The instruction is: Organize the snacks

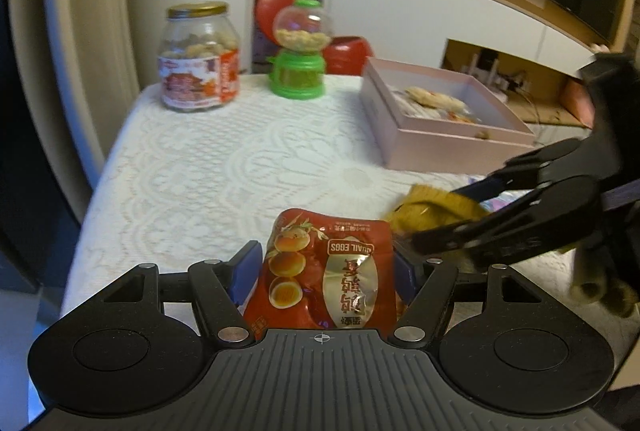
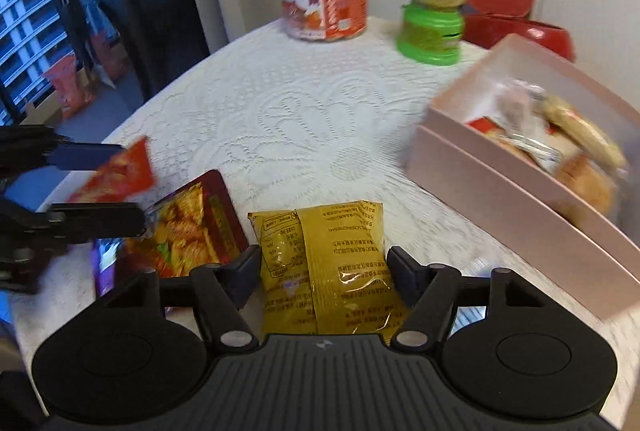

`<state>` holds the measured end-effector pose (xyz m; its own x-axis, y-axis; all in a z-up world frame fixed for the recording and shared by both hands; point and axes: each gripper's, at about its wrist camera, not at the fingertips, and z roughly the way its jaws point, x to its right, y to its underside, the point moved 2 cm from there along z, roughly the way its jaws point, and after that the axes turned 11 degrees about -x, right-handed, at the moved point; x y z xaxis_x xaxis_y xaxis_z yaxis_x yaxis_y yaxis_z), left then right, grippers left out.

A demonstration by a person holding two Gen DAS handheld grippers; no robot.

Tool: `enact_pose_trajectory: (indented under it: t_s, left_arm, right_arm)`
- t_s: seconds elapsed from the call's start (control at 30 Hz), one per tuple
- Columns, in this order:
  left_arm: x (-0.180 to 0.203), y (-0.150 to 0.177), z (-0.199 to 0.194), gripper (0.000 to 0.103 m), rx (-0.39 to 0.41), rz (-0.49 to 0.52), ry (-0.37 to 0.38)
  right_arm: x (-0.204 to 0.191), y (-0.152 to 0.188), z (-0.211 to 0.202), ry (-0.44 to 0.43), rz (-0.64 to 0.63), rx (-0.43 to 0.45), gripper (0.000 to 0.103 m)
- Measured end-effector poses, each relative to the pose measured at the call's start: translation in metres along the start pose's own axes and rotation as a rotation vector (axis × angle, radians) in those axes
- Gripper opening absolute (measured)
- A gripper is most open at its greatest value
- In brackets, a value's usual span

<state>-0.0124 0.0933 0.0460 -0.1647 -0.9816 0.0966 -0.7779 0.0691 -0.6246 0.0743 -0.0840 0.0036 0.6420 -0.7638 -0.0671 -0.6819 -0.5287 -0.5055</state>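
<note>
A red quail-egg packet (image 1: 320,271) sits between the blue pads of my left gripper (image 1: 326,255), which is shut on its sides. The right wrist view shows that left gripper (image 2: 128,187) at the far left, holding the red packet (image 2: 116,175) above the tablecloth. My right gripper (image 2: 322,259) is shut on a yellow snack packet (image 2: 324,263), its pads against both edges. In the left wrist view the right gripper (image 1: 440,215) reaches in from the right with the yellow packet (image 1: 428,205). A pink box (image 2: 500,199) holding several wrapped snacks stands to the right.
A dark-red packet with a food picture (image 2: 192,227) and a purple one (image 2: 104,263) lie on the white lace tablecloth (image 2: 300,119). At the far edge stand a gold-lidded jar (image 1: 198,59) and a green candy dispenser (image 1: 300,51), with red containers (image 1: 348,55) behind.
</note>
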Motion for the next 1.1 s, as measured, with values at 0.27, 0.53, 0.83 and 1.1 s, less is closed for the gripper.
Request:
enact_pose_trajectory:
  t_s: [0.27,0.53,0.83,1.1]
  left_arm:
    - [0.046,0.006,0.02,0.073,-0.065,0.056,0.16]
    - [0.092,-0.004,0.039,0.073,-0.088,0.123,0.21]
    - [0.102,-0.149,0.073,0.075,0.133,-0.008,0.313]
    - [0.082,-0.171,0.114,0.074,0.125,-0.064,0.276]
  right_arm:
    - [0.031,0.053,-0.068,0.131,0.103,0.105,0.067]
    - [0.06,0.112,-0.082,0.209,0.231,0.117,0.068]
    - [0.068,0.125,-0.087,0.196,0.266,0.172,0.068]
    - [0.081,0.12,-0.086,0.197,0.311,0.178,0.068]
